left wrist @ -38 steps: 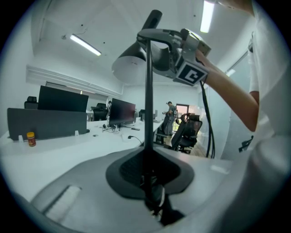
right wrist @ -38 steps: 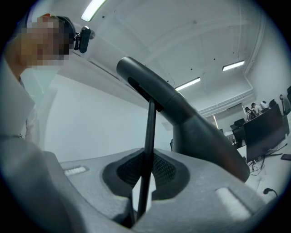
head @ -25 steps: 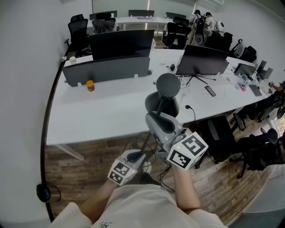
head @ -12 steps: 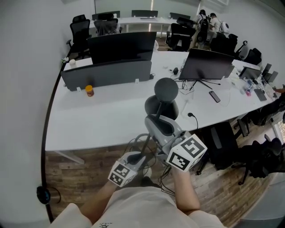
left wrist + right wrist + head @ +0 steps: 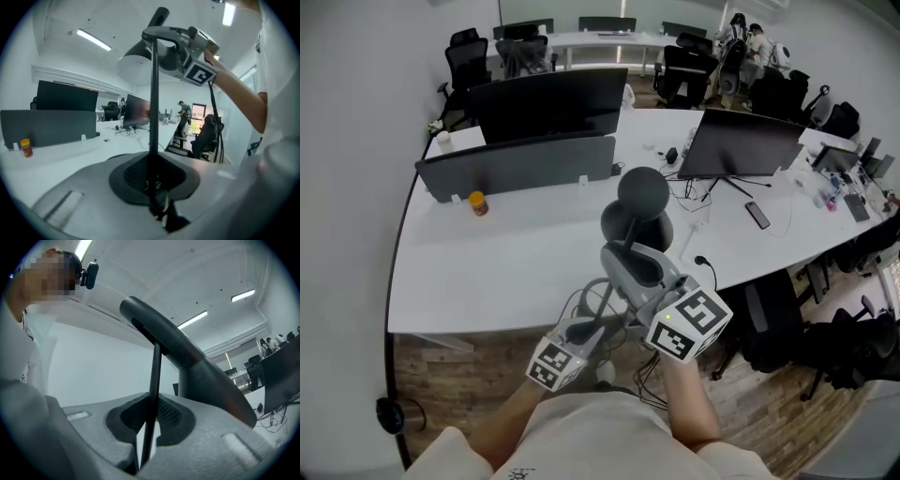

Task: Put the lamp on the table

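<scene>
- left tool (image 5: 154, 199): jaws narrow, pinched on the lamp (image 5: 642, 192) by its thin stem (image 5: 153, 117), low on it.
- right tool (image 5: 146, 446): jaws nearly together, clamped on the same stem. it grips above the left tool, close under the thick dark neck (image 5: 187, 352).
- so it's a two-tool grip, stem roughly upright between them. the lamp's round dark parts sit out ahead of and above both tools.
- lamp is in the air, resting on nothing.
- white worktop (image 5: 516, 267) is straight ahead of the tools and below the lamp. from the head view the lamp reads as about over the near edge, but i can't tell the height gap.
- landing zone ahead looks bare. the orange-lid jar (image 5: 475, 202) is well off to the left, the monitors (image 5: 553, 98) further back.
- progress, my read: pickup and carry are done, placement is not.
- left to do: move further in over the worktop, lower until the base sits flat, open both tools, back off.
- risk: the stem is thin and the lamp top-heavy, so it could swing in the grip on the way down.
</scene>
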Available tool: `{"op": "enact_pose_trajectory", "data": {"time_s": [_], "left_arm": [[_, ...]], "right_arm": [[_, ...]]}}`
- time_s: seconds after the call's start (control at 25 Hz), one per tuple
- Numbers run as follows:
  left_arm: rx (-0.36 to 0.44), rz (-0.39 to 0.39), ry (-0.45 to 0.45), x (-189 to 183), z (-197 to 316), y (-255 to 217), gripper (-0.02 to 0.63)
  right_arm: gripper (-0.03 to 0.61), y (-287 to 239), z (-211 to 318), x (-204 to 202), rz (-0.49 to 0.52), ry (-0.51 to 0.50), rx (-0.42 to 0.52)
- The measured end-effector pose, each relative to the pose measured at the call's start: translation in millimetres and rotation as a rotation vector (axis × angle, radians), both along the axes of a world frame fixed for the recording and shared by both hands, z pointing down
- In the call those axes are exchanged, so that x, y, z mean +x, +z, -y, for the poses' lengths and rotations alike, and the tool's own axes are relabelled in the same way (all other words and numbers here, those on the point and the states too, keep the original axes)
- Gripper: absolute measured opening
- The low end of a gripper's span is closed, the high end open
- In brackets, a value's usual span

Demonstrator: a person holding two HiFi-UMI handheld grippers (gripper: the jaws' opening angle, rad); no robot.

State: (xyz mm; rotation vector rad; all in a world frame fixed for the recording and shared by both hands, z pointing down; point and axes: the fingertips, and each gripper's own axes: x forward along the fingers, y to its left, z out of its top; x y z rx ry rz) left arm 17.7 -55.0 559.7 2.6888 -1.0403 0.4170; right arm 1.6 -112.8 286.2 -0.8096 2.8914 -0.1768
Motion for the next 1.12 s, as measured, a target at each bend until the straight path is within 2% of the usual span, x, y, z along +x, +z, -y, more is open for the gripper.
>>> {"op": "enact_pose_trajectory", "data": {"time_s": [0.56,1.12], "left_arm": [[-0.025,-0.005,-0.036,41,92,13,0.038],[-0.039,0.009,-0.040,60,123,23,0.038]], "right_arm": [[0.025,13,94,35,-0.010,-0.036,-0.007],[0.025,21,126,54,-0.015,-0.046,-0.017]]}}
